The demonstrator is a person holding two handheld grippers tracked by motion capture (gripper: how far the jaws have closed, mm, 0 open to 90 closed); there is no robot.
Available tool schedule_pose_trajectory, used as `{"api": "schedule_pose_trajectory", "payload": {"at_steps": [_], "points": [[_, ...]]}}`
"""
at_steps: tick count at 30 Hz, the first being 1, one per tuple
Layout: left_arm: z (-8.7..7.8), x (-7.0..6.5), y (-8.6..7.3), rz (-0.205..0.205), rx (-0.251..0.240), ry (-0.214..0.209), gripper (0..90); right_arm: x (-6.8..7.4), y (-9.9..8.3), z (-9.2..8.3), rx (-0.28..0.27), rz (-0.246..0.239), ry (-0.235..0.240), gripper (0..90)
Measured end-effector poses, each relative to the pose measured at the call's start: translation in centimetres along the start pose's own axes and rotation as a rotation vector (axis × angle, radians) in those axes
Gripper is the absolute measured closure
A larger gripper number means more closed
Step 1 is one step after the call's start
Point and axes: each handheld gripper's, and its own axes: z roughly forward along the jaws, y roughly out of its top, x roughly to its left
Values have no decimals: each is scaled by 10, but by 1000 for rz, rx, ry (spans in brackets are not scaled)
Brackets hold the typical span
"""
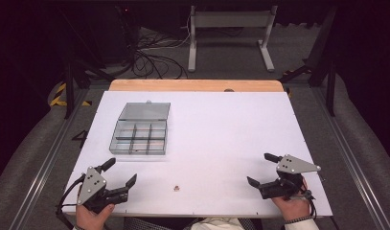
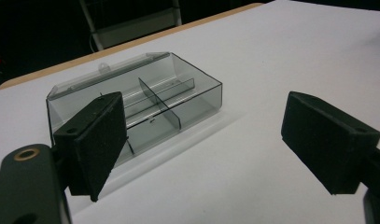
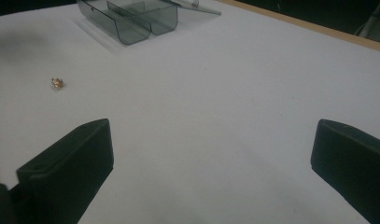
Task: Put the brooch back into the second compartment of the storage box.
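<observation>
Both grippers (image 1: 121, 171) (image 1: 260, 168) gape, small brass piece (image 1: 176, 188) between them.

Each black gripper, left gripper (image 1: 120, 172) and right gripper (image 1: 262, 168), carries a grey three-cornered plate dotted with screws, blocky matte jaws and a trailing black cable; a beaded band circles the right wrist

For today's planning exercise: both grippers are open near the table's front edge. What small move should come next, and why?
Probably the left gripper should ease toward the small brown piece lying on the white table between the two grippers. Its jaws stand open and empty, and the open compartment box looks ready to receive it.
</observation>
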Motion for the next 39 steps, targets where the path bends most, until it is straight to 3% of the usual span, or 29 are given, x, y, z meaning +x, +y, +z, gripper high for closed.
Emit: {"api": "schedule_pose_trajectory", "payload": {"at_steps": [1, 4, 13, 18, 31, 39], "points": [[0, 0, 0, 2, 0, 2, 147, 1, 0, -1, -11, -17, -4, 0], [1, -2, 1, 5, 2, 2, 147, 0, 0, 0, 5, 5, 2, 0], [-1, -1, 3, 3, -1, 5, 149, 2, -1, 1, 11, 2, 16, 5], [1, -2, 3, 40, 9, 26, 158, 1, -1, 1, 12, 7, 15, 5], [4, 0, 11, 14, 27, -27, 156, 0, -3, 4, 26, 14, 21, 5], [10, -4, 22, 23, 34, -57, 157, 1, -3, 5, 29, 15, 22, 5]]}}
